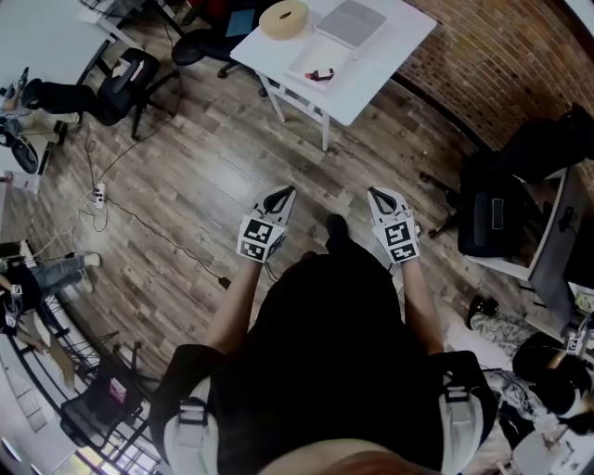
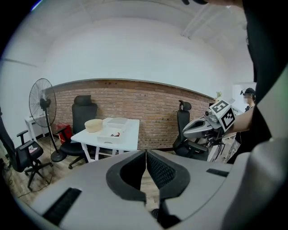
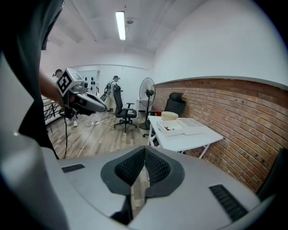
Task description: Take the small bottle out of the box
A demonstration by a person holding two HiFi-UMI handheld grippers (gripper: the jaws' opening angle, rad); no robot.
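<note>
A white table (image 1: pixel 371 65) stands a few steps ahead of me. On it is a shallow white box (image 1: pixel 311 63) holding a small red and dark item (image 1: pixel 321 74), too small to make out. The box (image 2: pixel 112 132) also shows far off in the left gripper view, and the box (image 3: pixel 170 129) in the right gripper view. My left gripper (image 1: pixel 280 197) and right gripper (image 1: pixel 379 197) hang side by side over the wooden floor, well short of the table. The left gripper (image 2: pixel 146 155) and the right gripper (image 3: pixel 144 152) are both shut, with nothing between the pads.
A beige round thing (image 1: pixel 283 19) and a grey flat lid (image 1: pixel 351 23) share the table. Black office chairs (image 1: pixel 125 79) stand left, another chair (image 1: pixel 497 213) right. A cable and power strip (image 1: pixel 97 195) lie on the floor. A standing fan (image 2: pixel 41 103) and a brick wall (image 2: pixel 148 108) are behind.
</note>
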